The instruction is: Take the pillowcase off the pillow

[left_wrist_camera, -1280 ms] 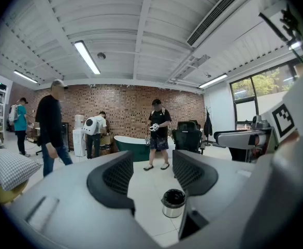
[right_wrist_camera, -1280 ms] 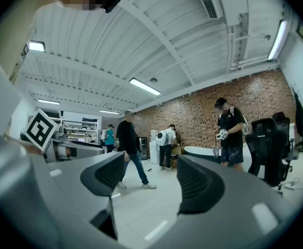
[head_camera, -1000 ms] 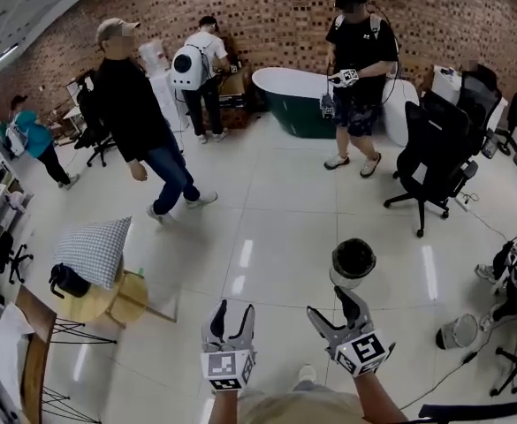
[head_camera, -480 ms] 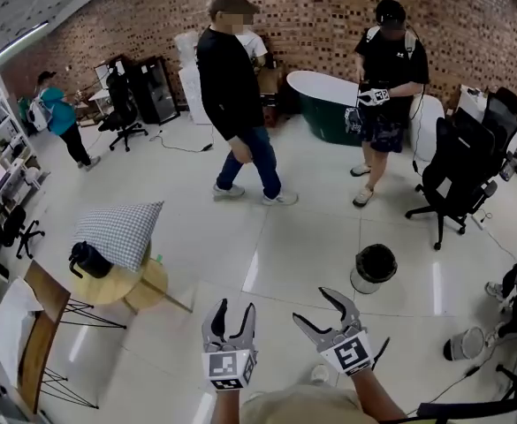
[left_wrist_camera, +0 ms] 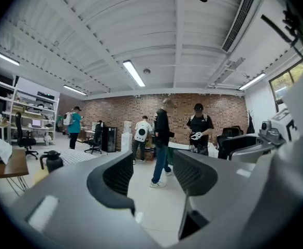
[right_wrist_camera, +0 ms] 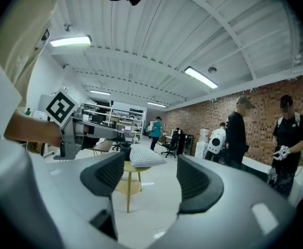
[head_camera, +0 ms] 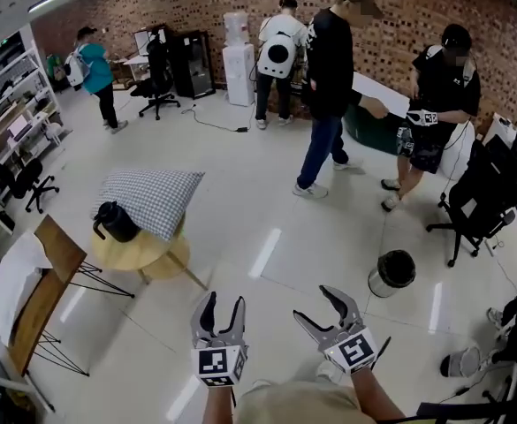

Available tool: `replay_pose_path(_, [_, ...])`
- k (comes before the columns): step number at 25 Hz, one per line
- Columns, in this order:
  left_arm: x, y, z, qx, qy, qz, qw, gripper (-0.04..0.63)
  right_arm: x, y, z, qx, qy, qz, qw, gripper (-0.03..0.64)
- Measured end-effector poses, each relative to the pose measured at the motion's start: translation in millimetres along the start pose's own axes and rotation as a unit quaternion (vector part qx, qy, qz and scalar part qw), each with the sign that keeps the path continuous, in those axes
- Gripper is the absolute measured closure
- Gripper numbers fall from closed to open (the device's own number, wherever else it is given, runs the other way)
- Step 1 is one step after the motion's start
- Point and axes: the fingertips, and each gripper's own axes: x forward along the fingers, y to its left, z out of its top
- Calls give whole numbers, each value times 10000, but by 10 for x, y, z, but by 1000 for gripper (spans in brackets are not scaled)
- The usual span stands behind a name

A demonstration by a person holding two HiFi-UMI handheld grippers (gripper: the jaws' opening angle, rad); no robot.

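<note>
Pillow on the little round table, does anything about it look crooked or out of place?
Only slightly. The checked pillow is wider than the round yellow table it lies on, so it hangs over the rim, crowded in next to a black jug. Nothing looks spilled or damaged.

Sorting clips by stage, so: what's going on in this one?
A person holds the left gripper and right gripper out ahead, both open and empty. The checked pillow, its case on, lies on a small round table beside a black jug, ahead to the left. Neither gripper touches it. Other people stand farther back.
</note>
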Motion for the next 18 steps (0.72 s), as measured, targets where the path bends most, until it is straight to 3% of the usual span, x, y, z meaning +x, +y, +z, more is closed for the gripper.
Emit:
replay_pose_path(6, [-582, 526, 34, 89, 53, 794, 9968, 354, 428, 493, 132, -615, -765, 904, 9911, 310])
replay_pose_path(10, [-1201, 758, 362, 294, -64, 1441, 9891, 354, 625, 1136, 282, -435, -760, 1735, 9809, 310])
replay_pose_path(14, [-2007, 1131, 448, 473, -158, 2219, 9738, 354, 836, 2012, 319, -392, -1186, 2630, 9567, 311])
replay_pose_path(18, [-2669, 1345, 292, 450, -74, 3145, 9481, 354, 927, 2636, 224, -309, -1203, 3541, 9269, 311])
